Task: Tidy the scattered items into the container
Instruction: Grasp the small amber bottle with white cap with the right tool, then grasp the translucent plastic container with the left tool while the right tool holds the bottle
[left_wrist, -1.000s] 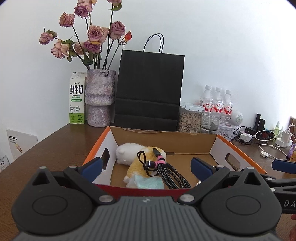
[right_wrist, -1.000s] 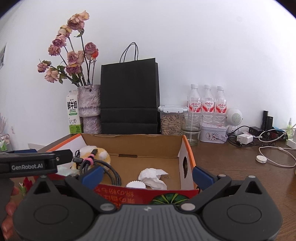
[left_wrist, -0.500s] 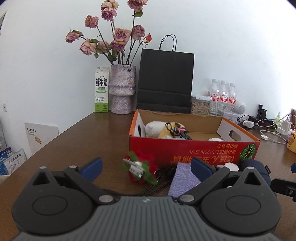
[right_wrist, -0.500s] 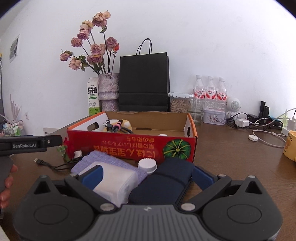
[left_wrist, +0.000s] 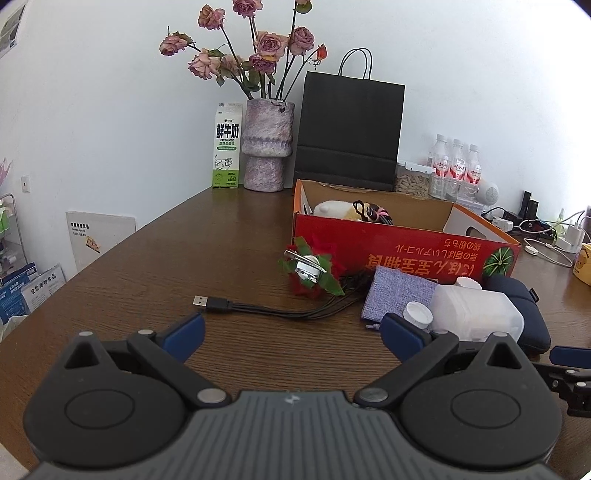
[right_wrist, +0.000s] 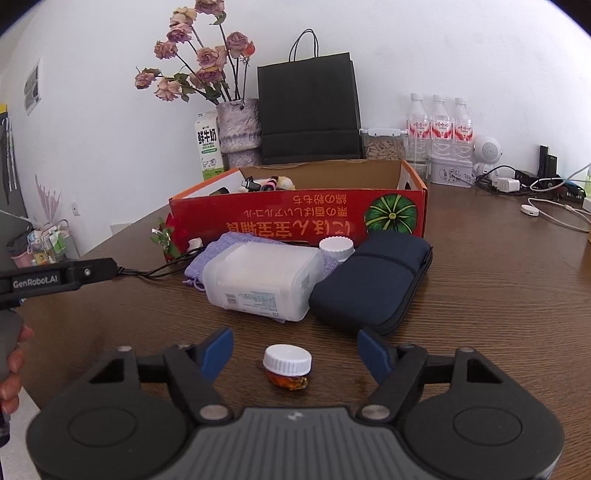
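Observation:
A red cardboard box (left_wrist: 406, 247) (right_wrist: 295, 216) stands mid-table with a plush toy and a bundled cable inside. In front of it lie a red flower clip (left_wrist: 312, 271), a black USB cable (left_wrist: 258, 308), a lilac cloth pouch (left_wrist: 400, 291) (right_wrist: 214, 254), a white plastic jug (left_wrist: 476, 314) (right_wrist: 260, 280) and a navy case (right_wrist: 373, 284). My left gripper (left_wrist: 291, 332) is open above the bare table near the cable's plug. My right gripper (right_wrist: 295, 350) has a small white-capped jar (right_wrist: 288, 365) between its jaws; the jaws are closing and the pads are apart from it.
At the back stand a milk carton (left_wrist: 227, 144), a vase of dried roses (left_wrist: 267, 144), a black paper bag (left_wrist: 351, 129), a jar of seeds and water bottles (right_wrist: 437, 125). Chargers and white cords (right_wrist: 546, 214) lie at the right. A person's hand (right_wrist: 13, 365) holds the left gripper.
Both grippers pulled back from over the box to the table in front of it and sank lower. The scattered items came into view, and the right jaws narrowed around the small jar.

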